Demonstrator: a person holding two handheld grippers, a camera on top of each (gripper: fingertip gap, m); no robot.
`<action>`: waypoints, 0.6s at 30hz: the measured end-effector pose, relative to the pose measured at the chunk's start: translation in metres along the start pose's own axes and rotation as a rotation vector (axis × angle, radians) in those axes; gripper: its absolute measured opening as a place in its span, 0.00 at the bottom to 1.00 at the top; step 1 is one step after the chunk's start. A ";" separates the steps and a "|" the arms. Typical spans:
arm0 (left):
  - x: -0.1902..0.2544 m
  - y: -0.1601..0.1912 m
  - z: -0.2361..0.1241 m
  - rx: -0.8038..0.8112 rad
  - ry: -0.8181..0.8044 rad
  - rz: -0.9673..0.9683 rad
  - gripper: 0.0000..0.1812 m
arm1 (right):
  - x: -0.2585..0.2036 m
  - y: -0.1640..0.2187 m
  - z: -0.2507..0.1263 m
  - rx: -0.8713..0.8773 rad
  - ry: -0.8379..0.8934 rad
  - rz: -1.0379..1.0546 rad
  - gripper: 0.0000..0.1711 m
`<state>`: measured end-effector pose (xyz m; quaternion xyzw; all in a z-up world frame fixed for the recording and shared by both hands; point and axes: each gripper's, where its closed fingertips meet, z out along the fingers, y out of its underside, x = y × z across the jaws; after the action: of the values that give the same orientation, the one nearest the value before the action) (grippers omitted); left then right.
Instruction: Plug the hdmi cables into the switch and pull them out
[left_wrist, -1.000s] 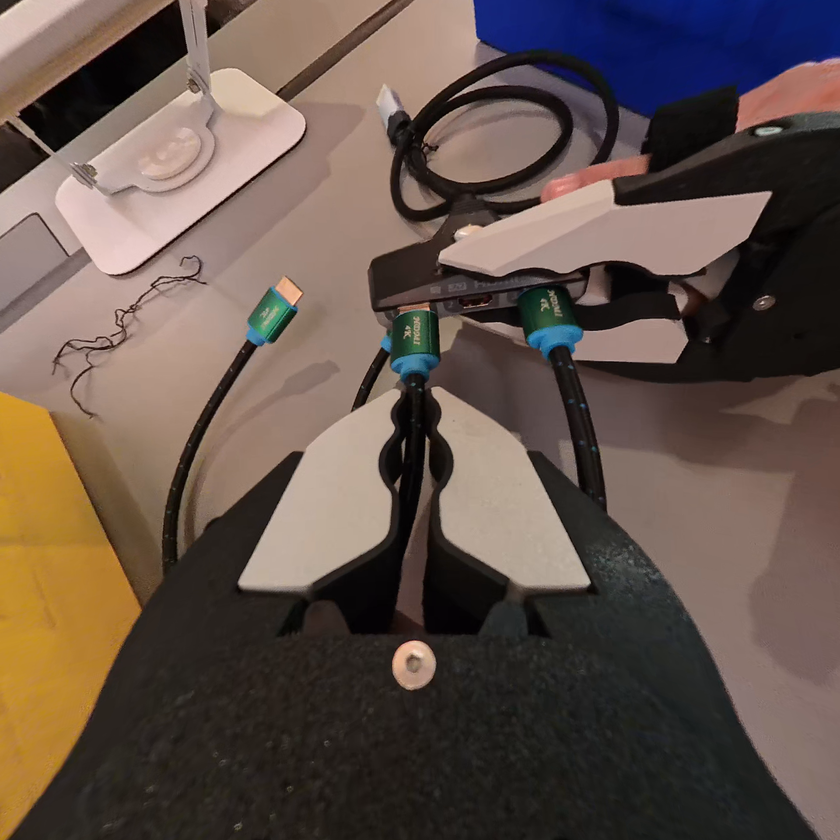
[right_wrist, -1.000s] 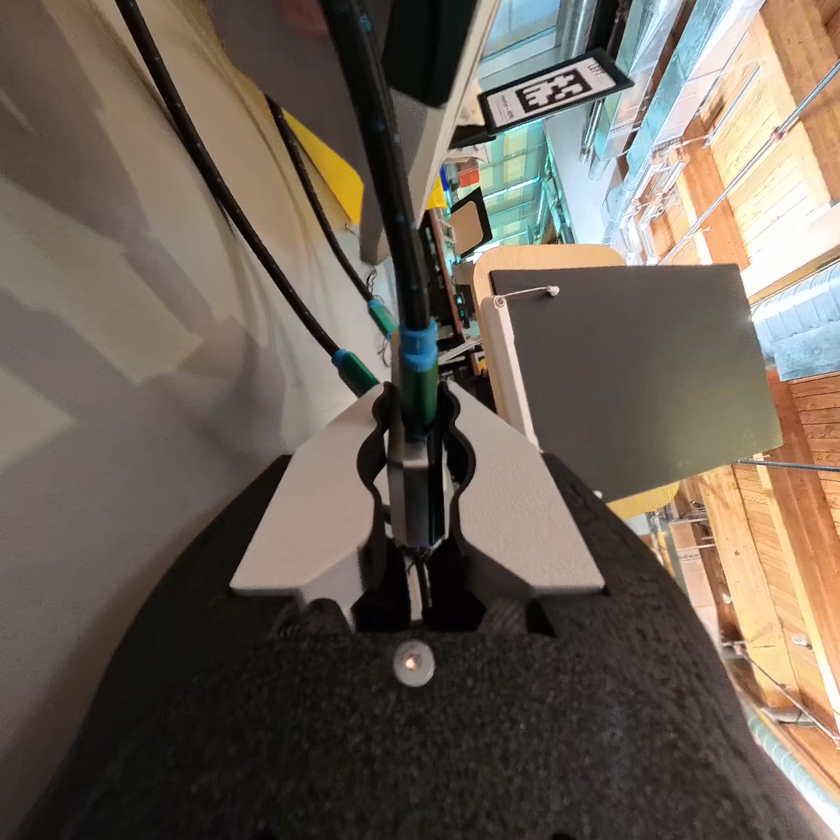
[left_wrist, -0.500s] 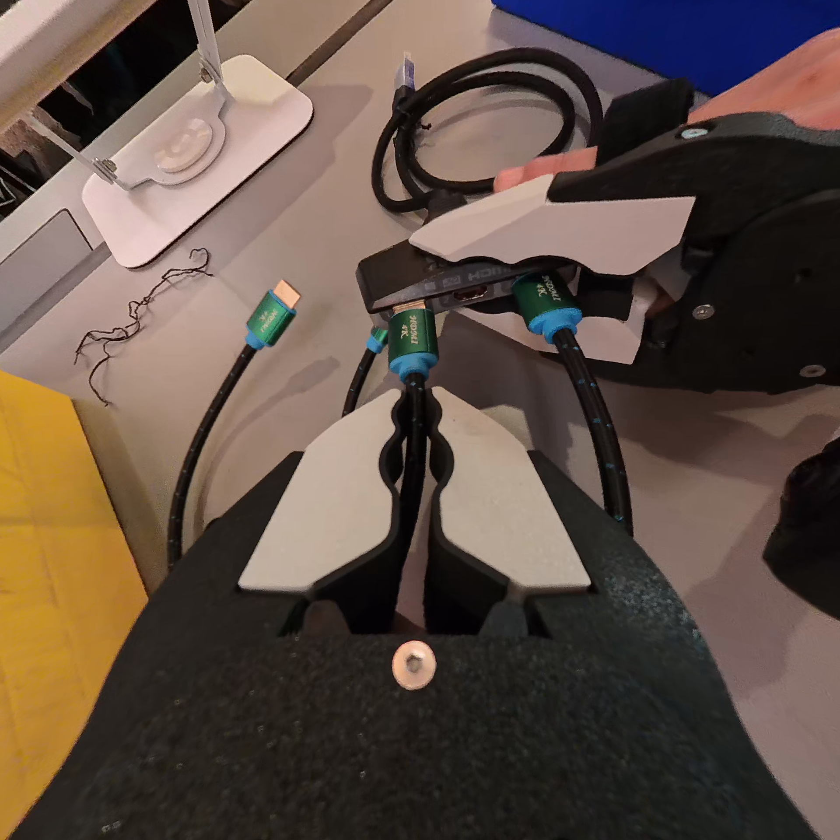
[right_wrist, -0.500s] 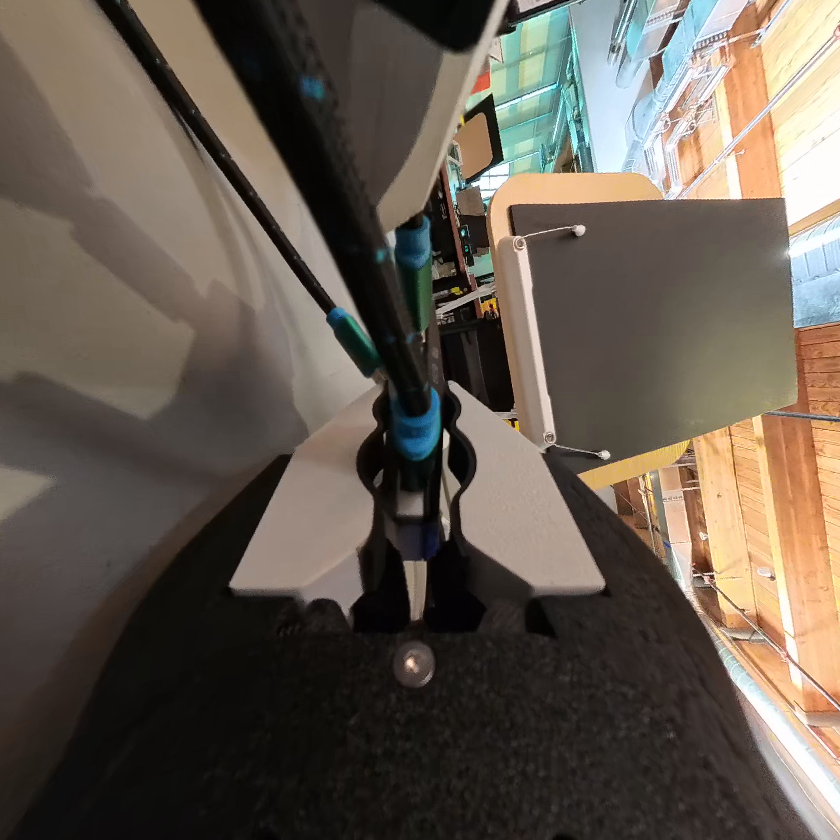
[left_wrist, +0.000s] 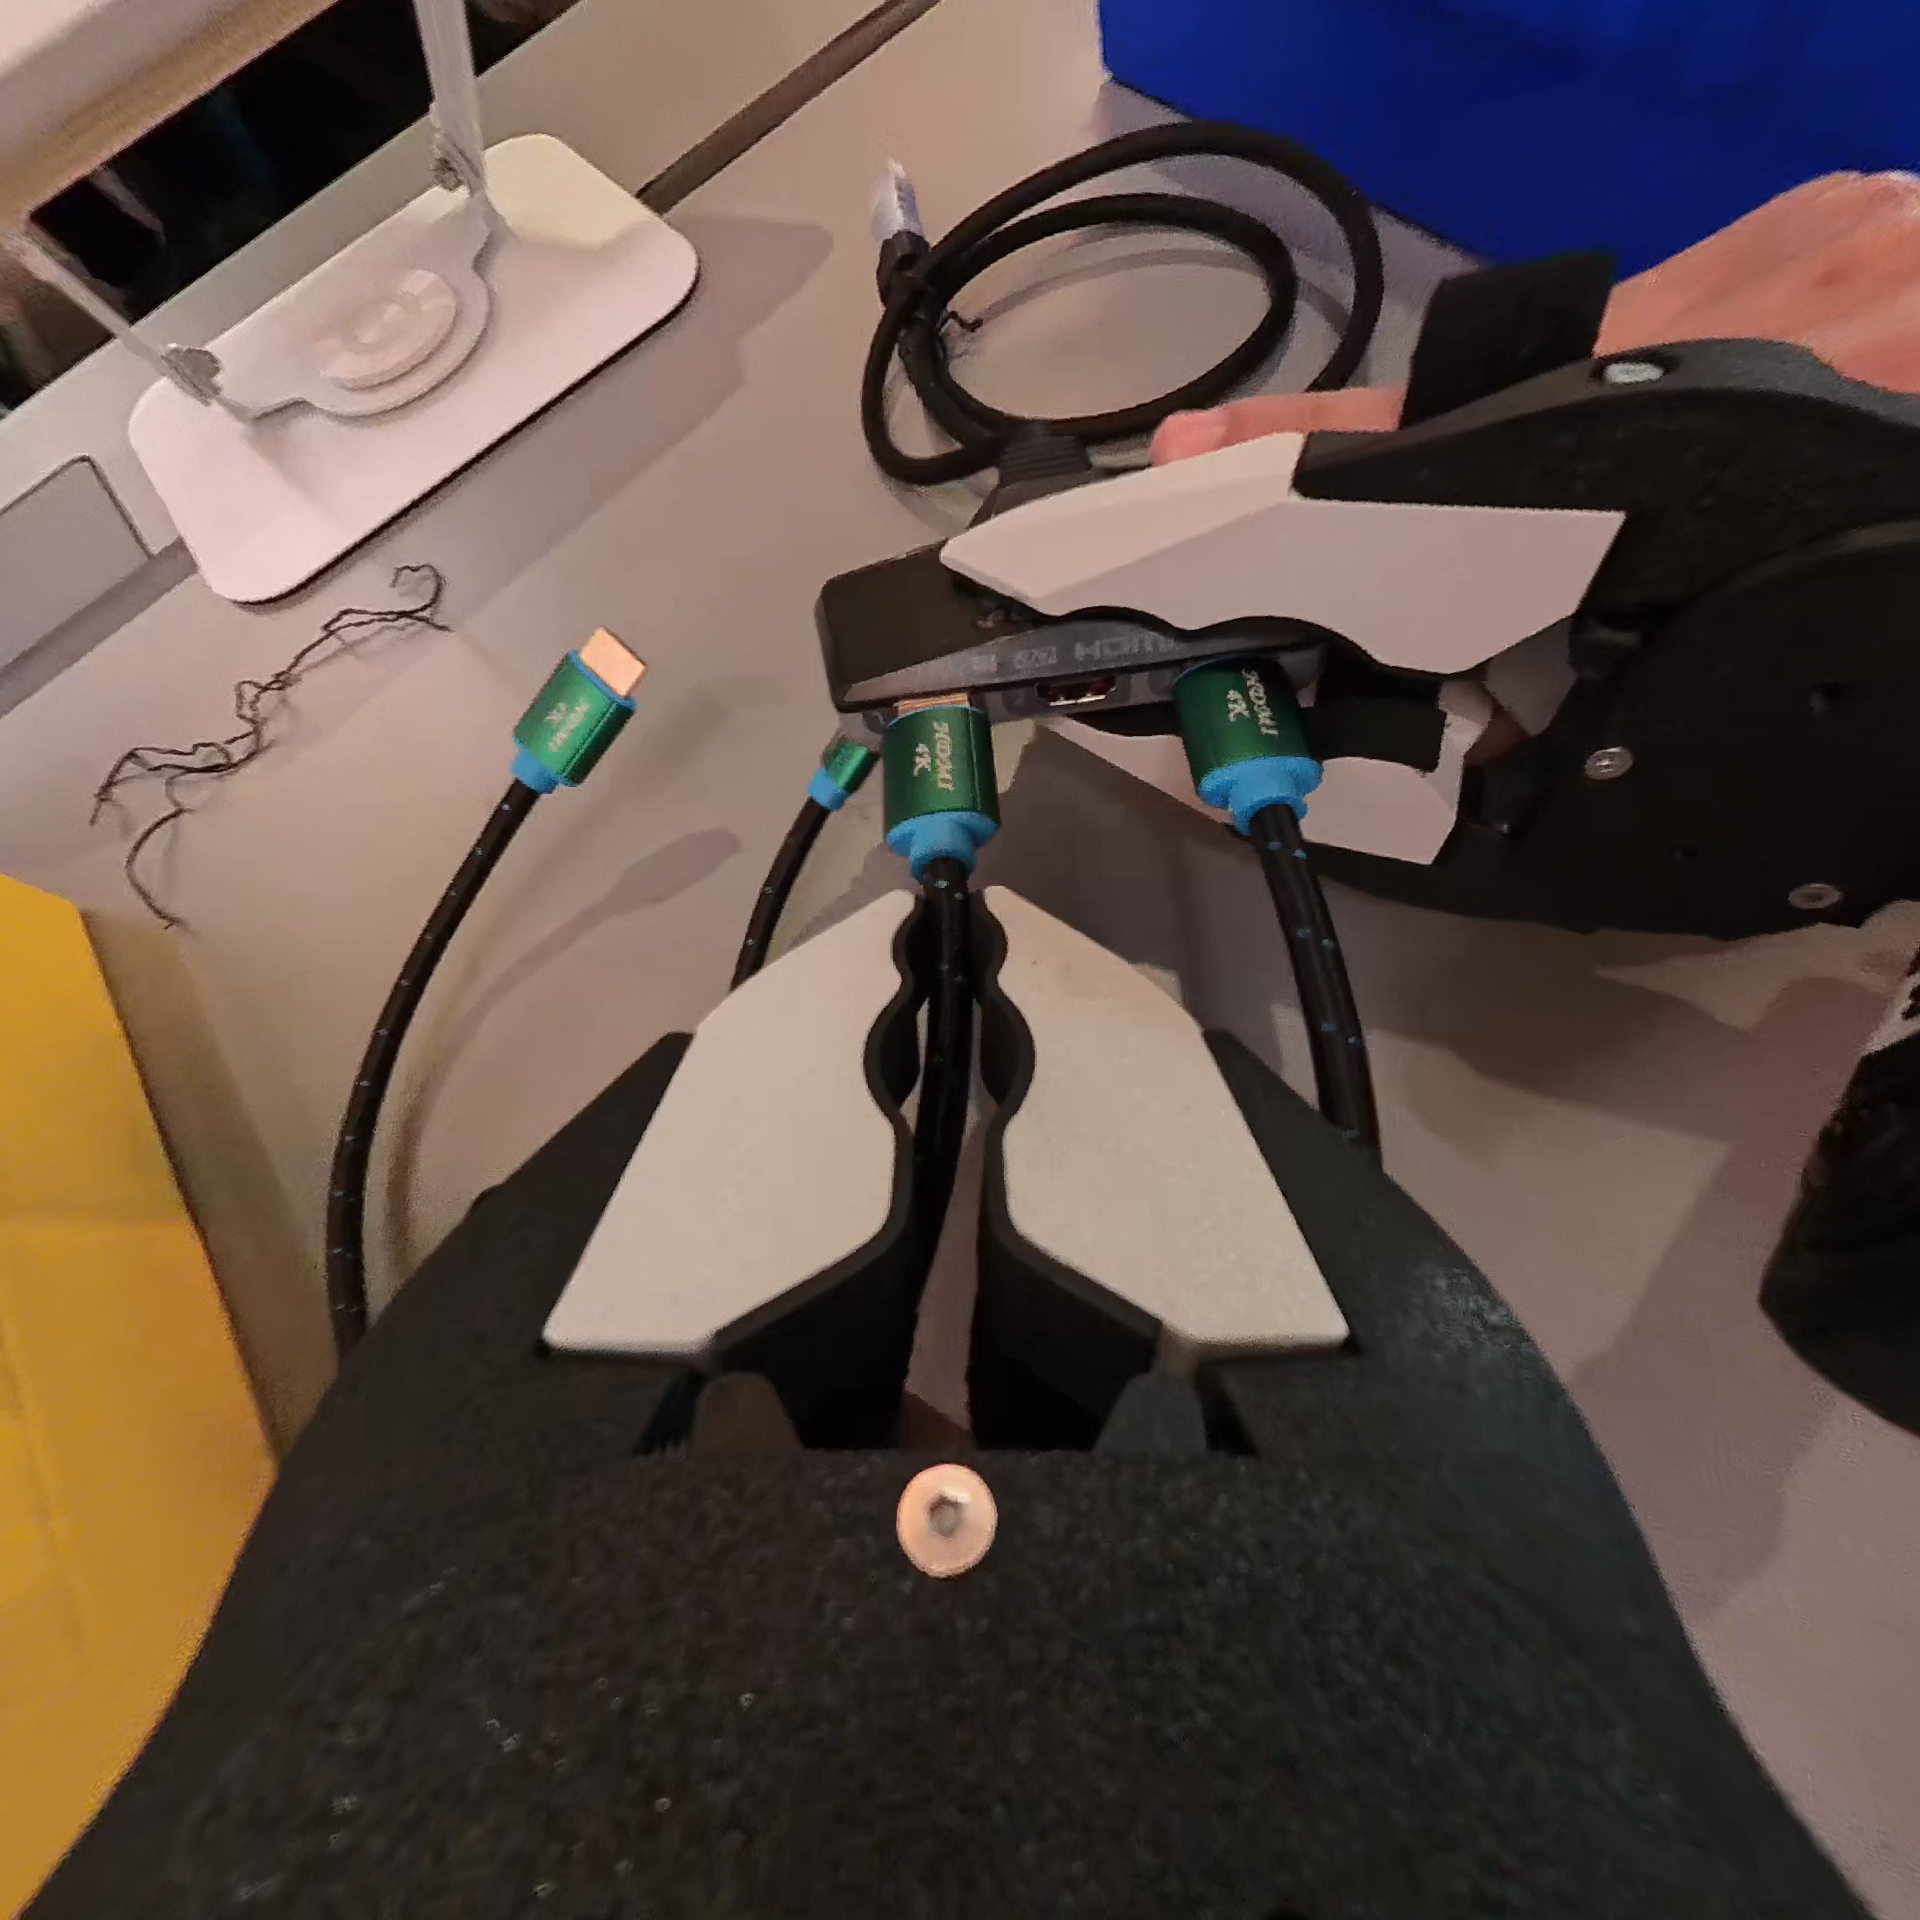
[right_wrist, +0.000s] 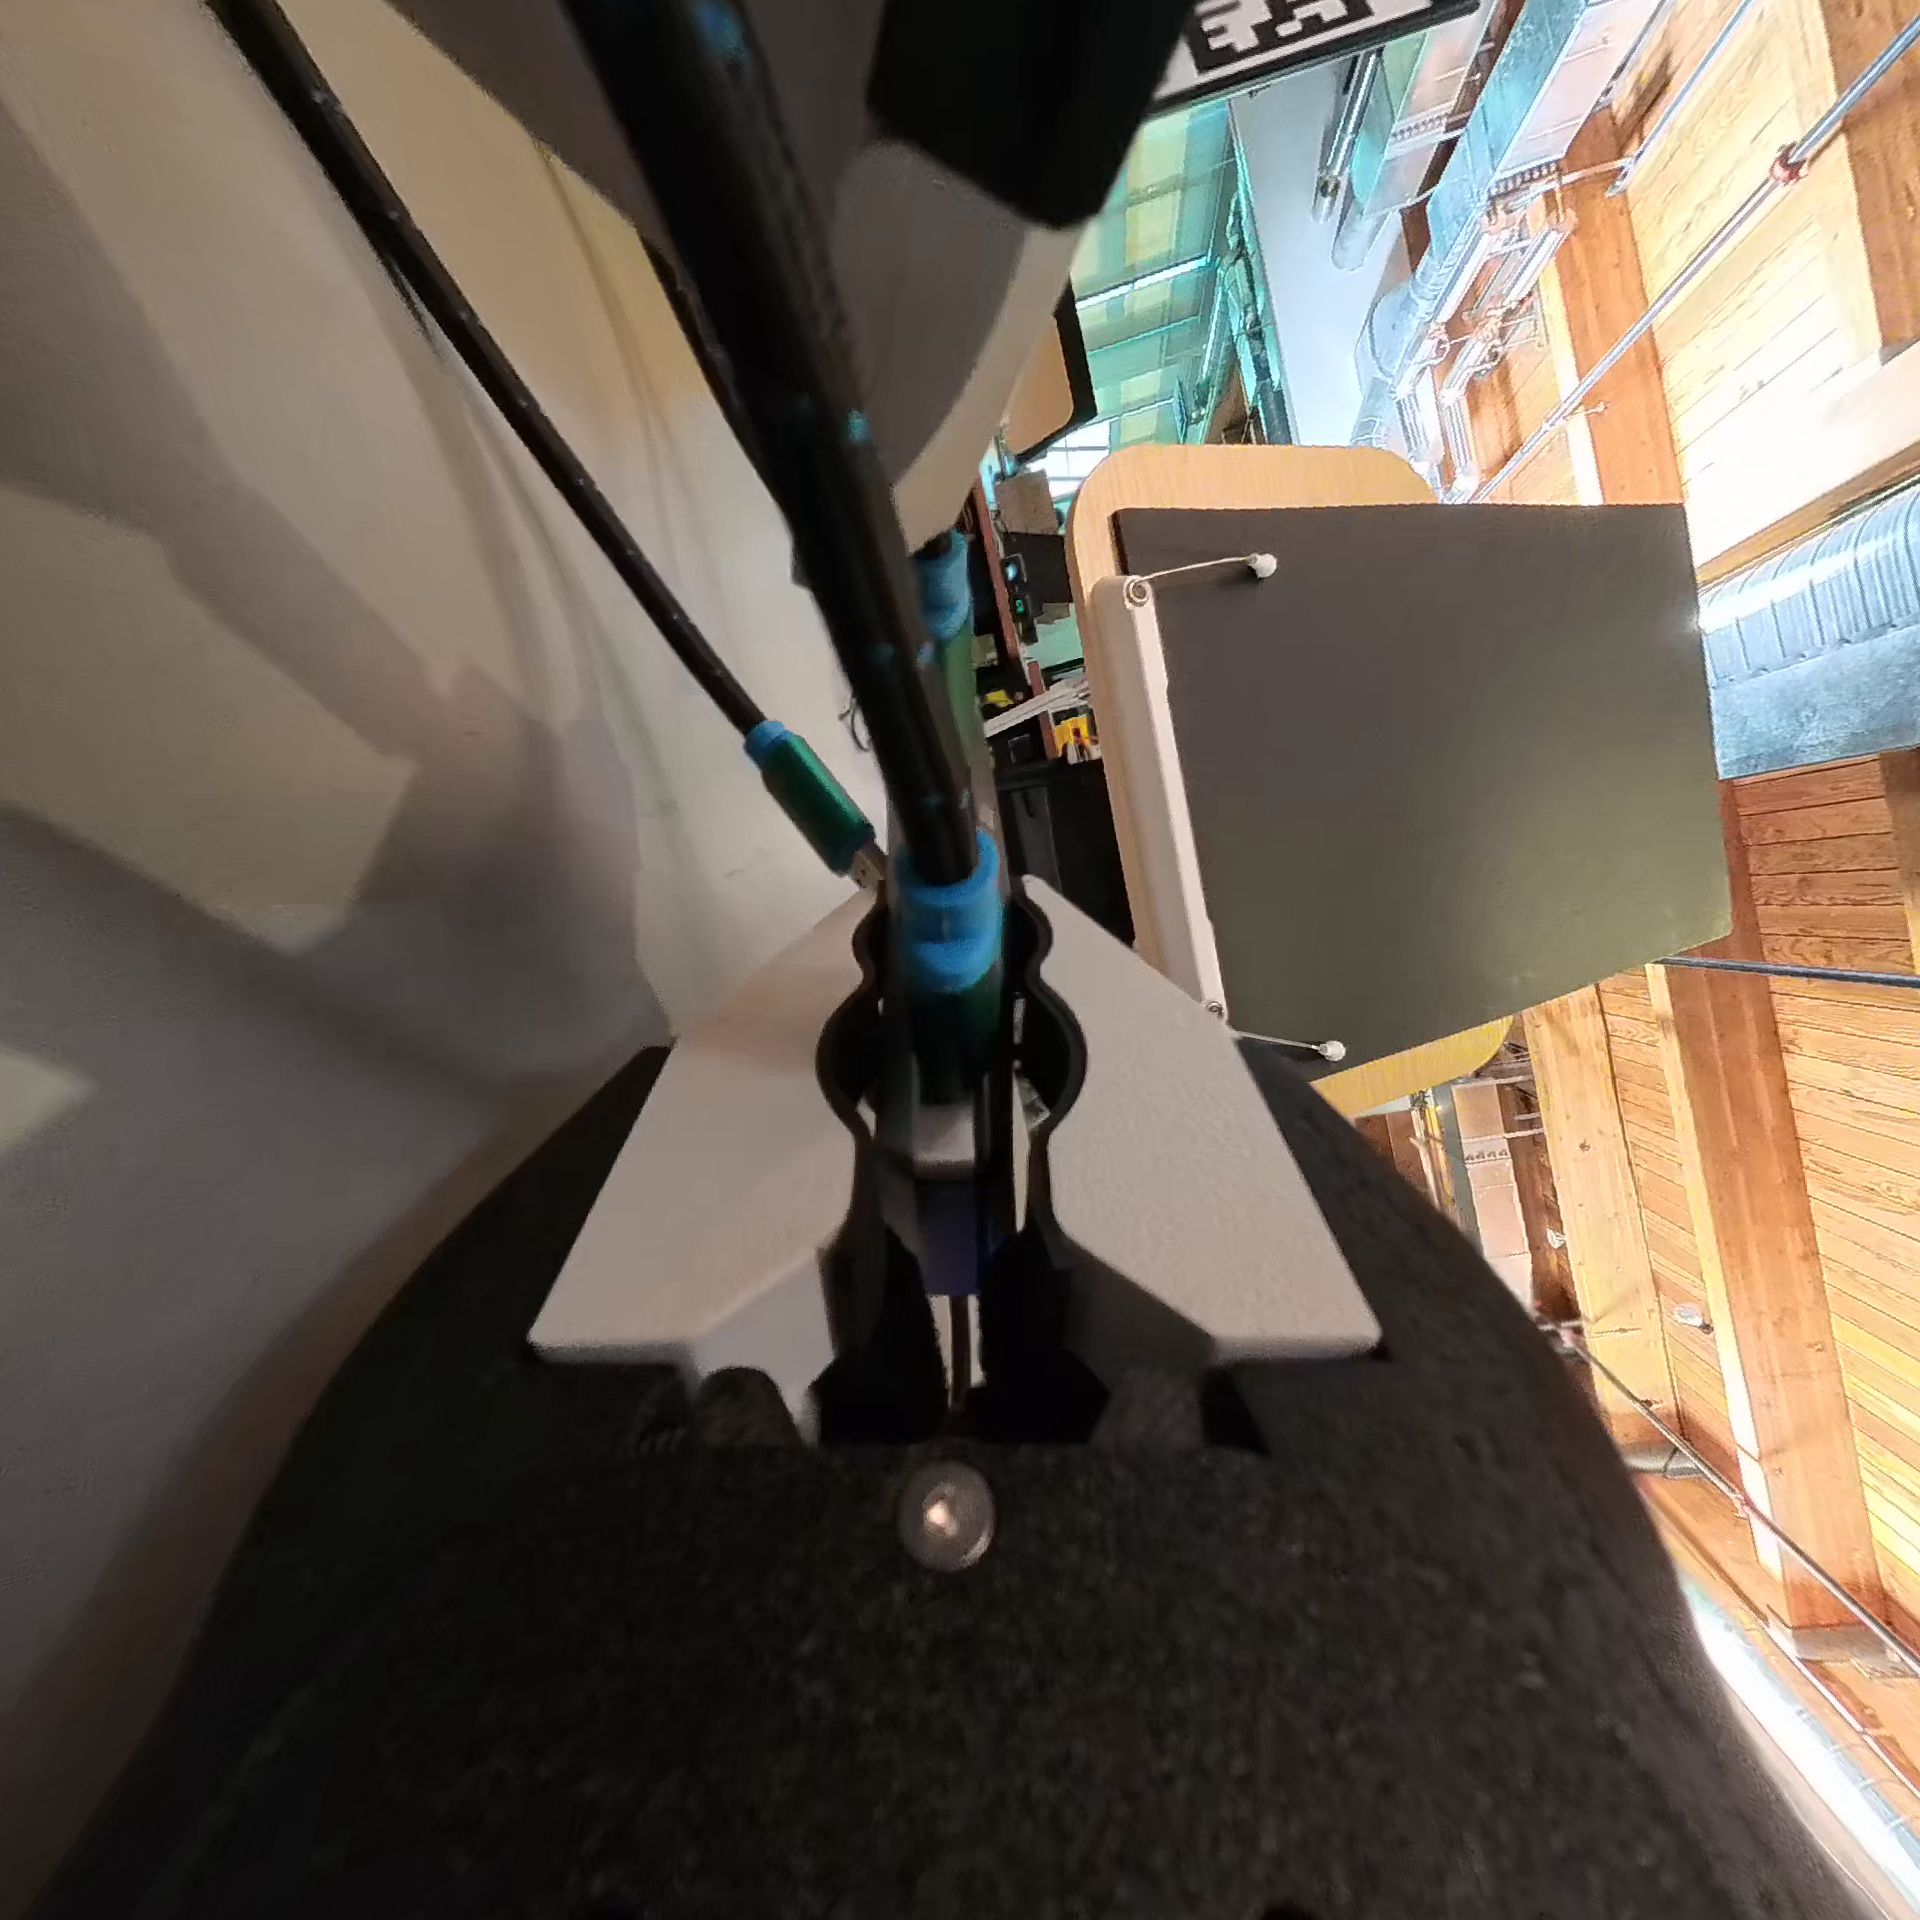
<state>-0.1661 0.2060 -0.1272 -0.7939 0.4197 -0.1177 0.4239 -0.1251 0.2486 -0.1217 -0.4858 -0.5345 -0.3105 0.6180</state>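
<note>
My left gripper (left_wrist: 945, 904) is shut on a black braided HDMI cable (left_wrist: 943, 1039), just behind its green plug (left_wrist: 940, 779). The plug's gold tip sits at the left port of the black switch (left_wrist: 894, 634), partly showing. My right gripper (left_wrist: 1039, 655) comes in from the right and is shut on the switch, holding it just above the table. A second green plug (left_wrist: 1242, 727) is in the right port. The middle port (left_wrist: 1070, 689) is empty. In the right wrist view, my right gripper (right_wrist: 951, 914) clamps the switch (right_wrist: 940, 1143) with the blue-collared plug (right_wrist: 940, 935) in front.
A third plug (left_wrist: 577, 717) lies loose on the grey table (left_wrist: 623, 831), and a smaller green plug (left_wrist: 847, 769) shows under the switch. A coiled black cable (left_wrist: 1122, 312), a white stand base (left_wrist: 416, 343) and a thread tangle (left_wrist: 260, 707) lie behind. A yellow surface (left_wrist: 104, 1247) borders the left. Tip to tip, the grippers are about 6 cm apart. The right tips stand about 30 cm off the white stand base (left_wrist: 416, 343).
The switch in my right gripper has shifted slightly left and toward my left gripper. My left gripper keeps its hold on the cable, with the plug at the left port.
</note>
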 end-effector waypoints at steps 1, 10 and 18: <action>0.002 -0.004 -0.001 0.034 0.043 -0.037 0.03 | 0.002 0.000 -0.001 0.006 0.009 0.008 0.11; 0.005 -0.007 -0.003 0.060 -0.042 0.011 0.03 | -0.003 0.005 0.005 -0.033 -0.025 0.082 0.12; 0.021 -0.006 -0.004 0.043 0.004 0.021 0.03 | -0.006 0.010 0.007 -0.075 -0.055 0.051 0.10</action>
<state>-0.1515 0.1890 -0.1236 -0.7799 0.4262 -0.1237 0.4414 -0.1203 0.2575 -0.1308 -0.5306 -0.5266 -0.3008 0.5922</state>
